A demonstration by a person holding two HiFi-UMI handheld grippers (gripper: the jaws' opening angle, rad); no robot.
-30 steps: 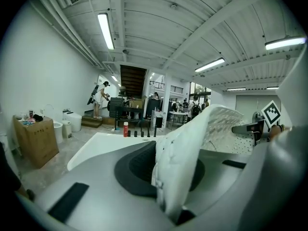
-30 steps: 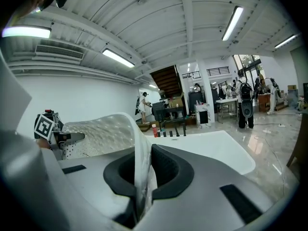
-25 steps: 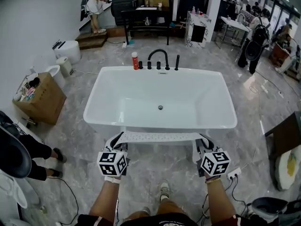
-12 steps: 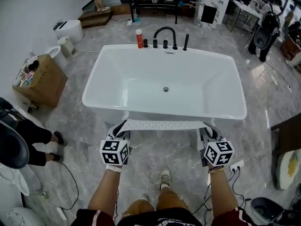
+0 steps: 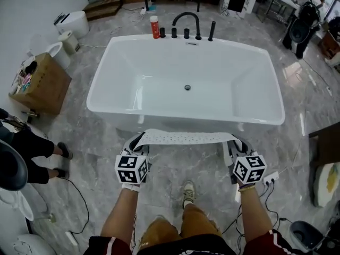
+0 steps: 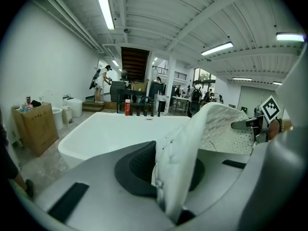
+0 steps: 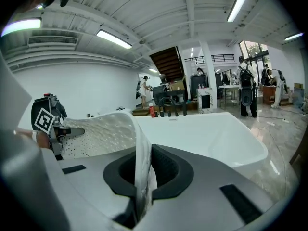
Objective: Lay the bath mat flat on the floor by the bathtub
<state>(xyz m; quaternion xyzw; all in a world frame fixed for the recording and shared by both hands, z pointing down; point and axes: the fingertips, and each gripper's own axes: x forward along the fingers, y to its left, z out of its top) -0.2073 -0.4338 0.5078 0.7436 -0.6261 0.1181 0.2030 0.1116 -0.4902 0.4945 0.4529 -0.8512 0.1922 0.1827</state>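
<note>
Bath mat (image 5: 183,138) hung stretched out just in front of the bathtub (image 5: 223,68), parallel to its near side and not yet on the floor (image 5: 175,166). The left gripper (image 5: 139,141) had its jaws clamped on one end, the right gripper (image 5: 234,141) on the other, probably to hold it taut so it would land flat.
</note>
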